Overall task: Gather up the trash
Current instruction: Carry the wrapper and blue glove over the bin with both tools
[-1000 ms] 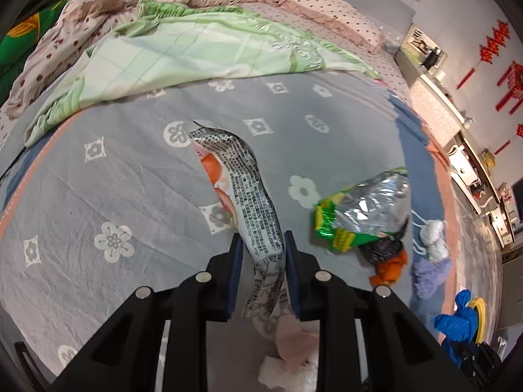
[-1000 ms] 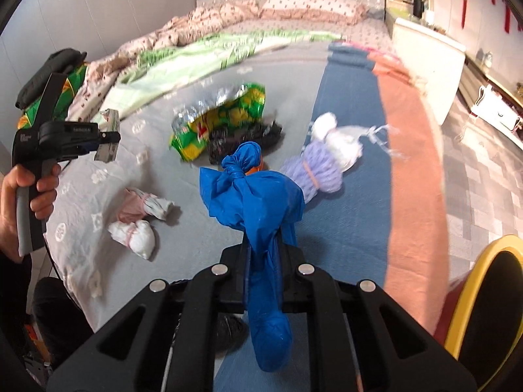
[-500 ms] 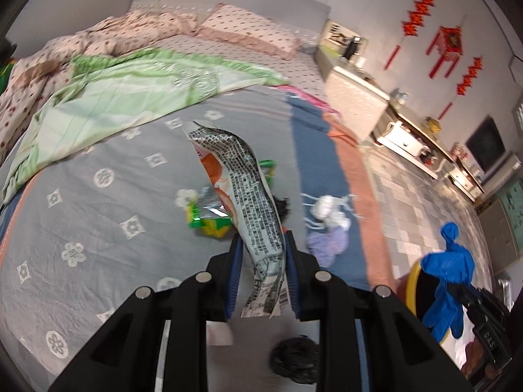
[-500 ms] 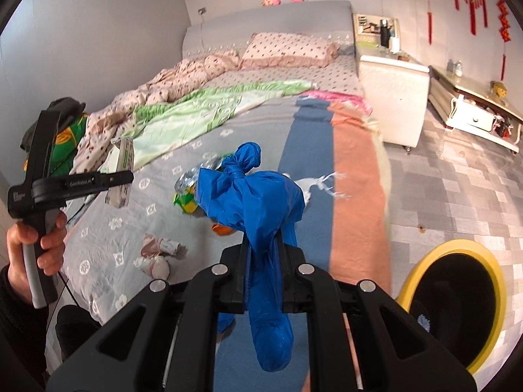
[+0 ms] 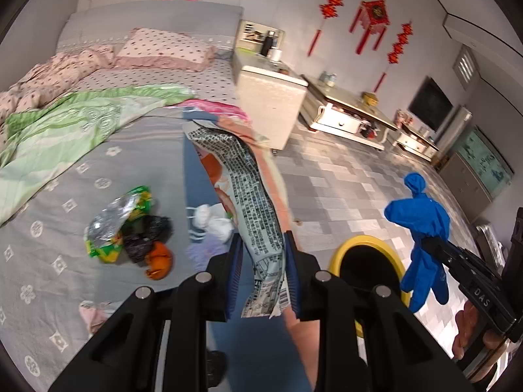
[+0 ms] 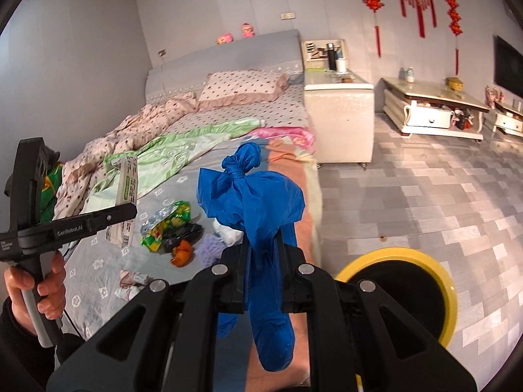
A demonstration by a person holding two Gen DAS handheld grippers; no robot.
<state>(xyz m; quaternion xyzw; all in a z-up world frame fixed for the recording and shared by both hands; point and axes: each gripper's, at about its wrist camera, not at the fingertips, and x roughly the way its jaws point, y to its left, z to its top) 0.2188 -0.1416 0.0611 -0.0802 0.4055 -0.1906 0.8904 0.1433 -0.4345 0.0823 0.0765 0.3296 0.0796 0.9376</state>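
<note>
The left tool (image 5: 263,271) is seen clamped on a long printed snack wrapper (image 5: 248,202), which stands up between its fingers. The right tool (image 6: 263,274) is seen clamped on a knotted blue plastic bag (image 6: 251,202), held in the air near the foot edge of the bed (image 6: 157,258). A yellow-rimmed bin (image 6: 408,285) is noted on the tiled floor beside the bed. Left on the grey bedspread are a green foil wrapper (image 5: 112,228), a black bag (image 5: 147,236), an orange scrap (image 5: 160,261) and white and lilac bundles (image 5: 212,223), lying close together.
</note>
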